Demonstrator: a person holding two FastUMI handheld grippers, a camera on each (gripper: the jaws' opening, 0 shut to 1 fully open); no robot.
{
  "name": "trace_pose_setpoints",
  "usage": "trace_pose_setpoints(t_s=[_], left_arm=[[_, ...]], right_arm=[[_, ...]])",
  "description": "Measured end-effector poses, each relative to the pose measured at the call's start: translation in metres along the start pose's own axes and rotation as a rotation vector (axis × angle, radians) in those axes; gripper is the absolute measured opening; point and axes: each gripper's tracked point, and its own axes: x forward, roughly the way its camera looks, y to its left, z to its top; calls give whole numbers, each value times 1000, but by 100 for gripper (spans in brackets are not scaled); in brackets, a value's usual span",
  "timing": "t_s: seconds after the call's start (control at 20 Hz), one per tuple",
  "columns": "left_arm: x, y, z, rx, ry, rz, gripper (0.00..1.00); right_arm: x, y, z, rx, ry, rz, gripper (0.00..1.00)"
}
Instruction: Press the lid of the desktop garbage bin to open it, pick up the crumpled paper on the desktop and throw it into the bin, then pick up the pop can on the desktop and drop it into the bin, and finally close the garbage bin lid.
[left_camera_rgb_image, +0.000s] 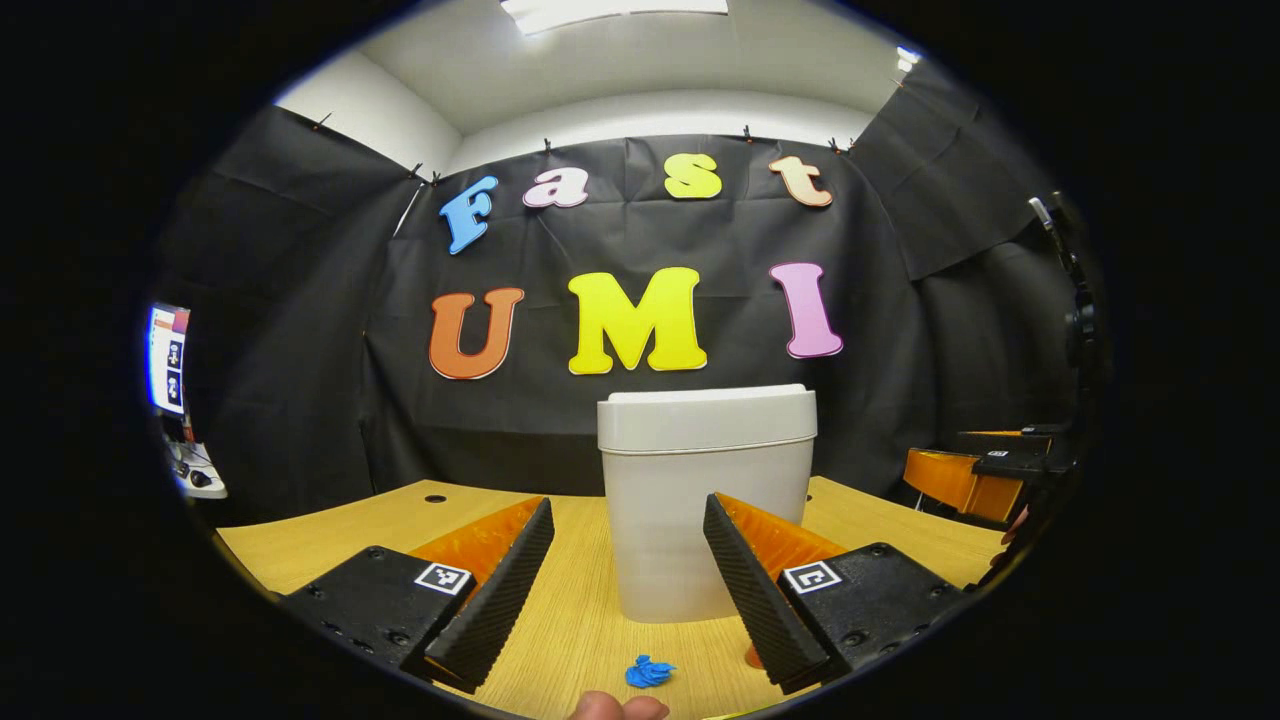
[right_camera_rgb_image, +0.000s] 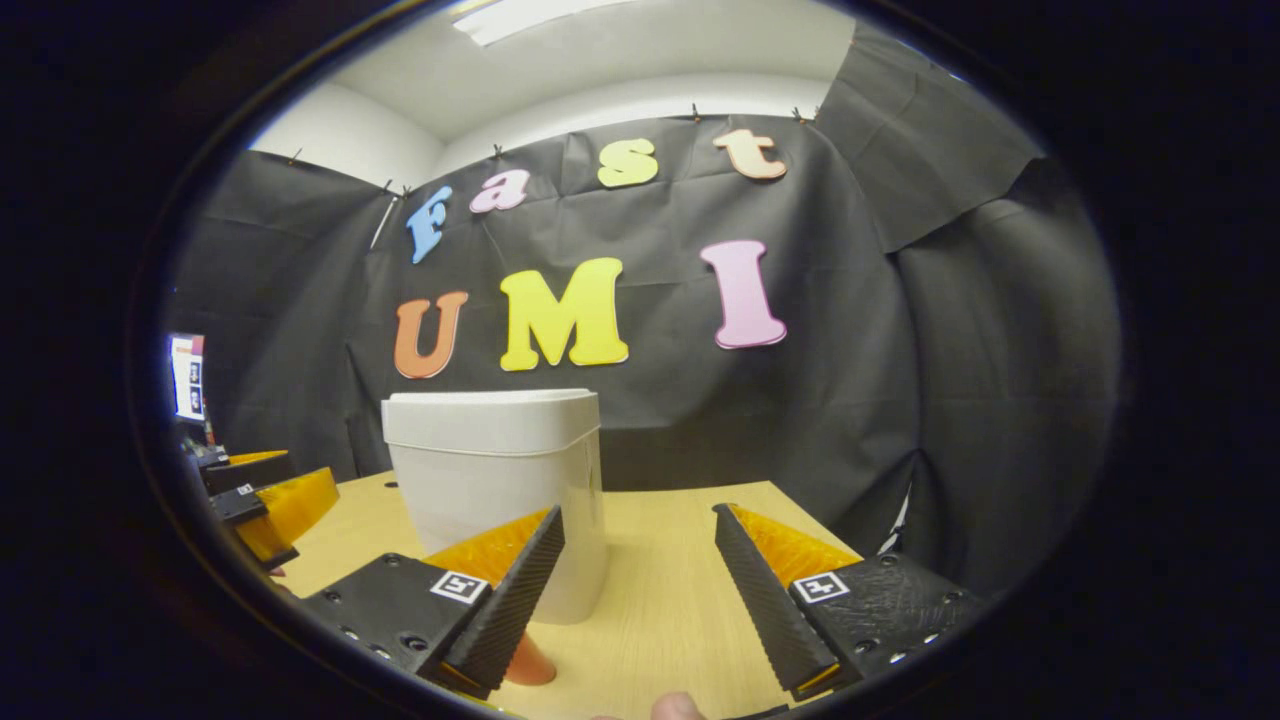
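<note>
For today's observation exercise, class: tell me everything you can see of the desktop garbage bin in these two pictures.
The garbage bin is a pale, off-white container that looks like smooth plastic, with rounded corners and a body tapering slightly toward its base. A broader lid caps it and sits shut and level. The bin stands upright on the wooden desk, toward the back near the black cloth wall. Nothing grips it: it shows beyond the open left gripper, and in the right gripper view it stands left of centre.
</note>
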Motion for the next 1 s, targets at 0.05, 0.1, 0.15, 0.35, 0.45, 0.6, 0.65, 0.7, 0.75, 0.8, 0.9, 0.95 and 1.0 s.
trace_pose_setpoints(t_s=[0.05, 0.1, 0.15, 0.35, 0.45, 0.6, 0.65, 0.7, 0.75, 0.8, 0.9, 0.95, 1.0], left_arm=[[1, 0, 0, 0, 0, -1, 97], [0, -1, 0, -1, 0, -4, 97], [0, -1, 0, -1, 1, -8, 97], [-2, -5, 1, 8, 0, -16, 97], [-1, -8, 0, 8, -3, -20, 97], [2, -7, -7, 5, 16, -19, 97], [4, -7, -8, 2, 21, -20, 97], [3, -7, -8, 0, 21, -19, 97], [4, -7, -8, -2, 22, -18, 97], [3, -6, -10, -4, 22, -15, 97], [4, -4, -12, -2, 26, -11, 97], [4, -3, -13, 6, 31, -7, 97], [4, -3, -13, 11, 30, -4, 98]], right_arm=[[0, 1, 1, -3, -1, 2, 95], [0, 2, 0, -6, -2, 4, 95], [0, 2, 0, -9, -1, 6, 95], [-1, 1, 4, -14, -10, 5, 95], [-2, 0, 8, -18, -19, 4, 95], [-2, 2, 19, -24, -39, 23, 95], [0, 2, 26, -36, -47, 28, 95], [2, 2, 34, -51, -61, 33, 94], [4, 5, 45, -66, -75, 47, 95], [8, 11, 55, -74, -82, 73, 94], [17, 24, 79, -71, -91, 130, 94], [21, 32, 92, -70, -95, 161, 94], [26, 43, 105, -69, -92, 198, 94]])
